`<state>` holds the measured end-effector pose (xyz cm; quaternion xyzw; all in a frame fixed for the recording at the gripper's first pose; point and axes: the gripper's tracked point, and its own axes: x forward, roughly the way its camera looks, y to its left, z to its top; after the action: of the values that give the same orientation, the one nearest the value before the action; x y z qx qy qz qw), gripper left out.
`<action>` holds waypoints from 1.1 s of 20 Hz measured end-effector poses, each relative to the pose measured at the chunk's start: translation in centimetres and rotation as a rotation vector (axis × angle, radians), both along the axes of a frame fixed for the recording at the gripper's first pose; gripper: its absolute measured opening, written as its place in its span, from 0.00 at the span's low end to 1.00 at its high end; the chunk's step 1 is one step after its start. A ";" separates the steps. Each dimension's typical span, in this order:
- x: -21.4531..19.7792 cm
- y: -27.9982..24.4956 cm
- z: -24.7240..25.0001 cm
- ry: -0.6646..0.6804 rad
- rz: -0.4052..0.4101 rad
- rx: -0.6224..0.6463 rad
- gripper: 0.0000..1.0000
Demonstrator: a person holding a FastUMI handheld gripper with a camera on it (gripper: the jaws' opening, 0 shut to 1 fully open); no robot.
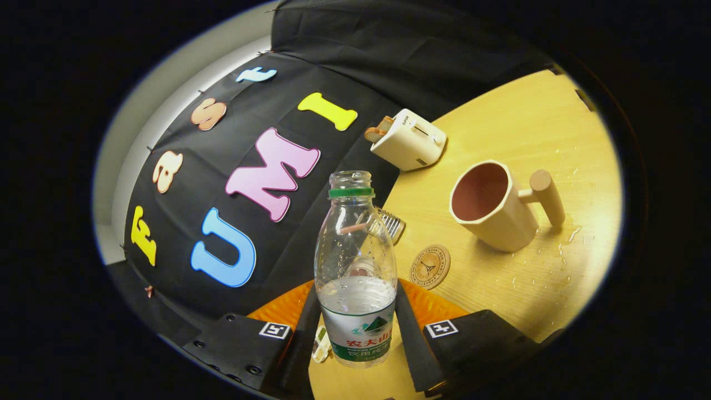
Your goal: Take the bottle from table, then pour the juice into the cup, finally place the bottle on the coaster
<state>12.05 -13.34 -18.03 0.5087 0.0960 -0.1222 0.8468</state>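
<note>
The fingers [358,328] clamp the bottle [356,266] at its lower body, one on each side, holding it upright and probably lifted off the desk [527,133]. Its cap is off and it is about a third full. Beyond it to the right stands the cup [491,205], with the coaster [430,266] between them. Splashes wet the desk, so bring the neck over the cup's mouth and tip slowly.

Counted on the table:
One bottle [356,266], one cup [491,205], one coaster [430,266] and one toaster [408,139] are seen.
</note>
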 end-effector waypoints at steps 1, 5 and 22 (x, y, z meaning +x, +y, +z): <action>0.1 -0.1 -0.4 0.007 -0.006 0.033 0.73; 0.3 -1.0 -0.7 -0.005 -0.057 0.171 0.73; 1.0 -1.9 -1.8 -0.036 -0.179 0.521 0.73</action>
<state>13.08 -15.20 -19.80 0.7180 0.0638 -0.1585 0.6747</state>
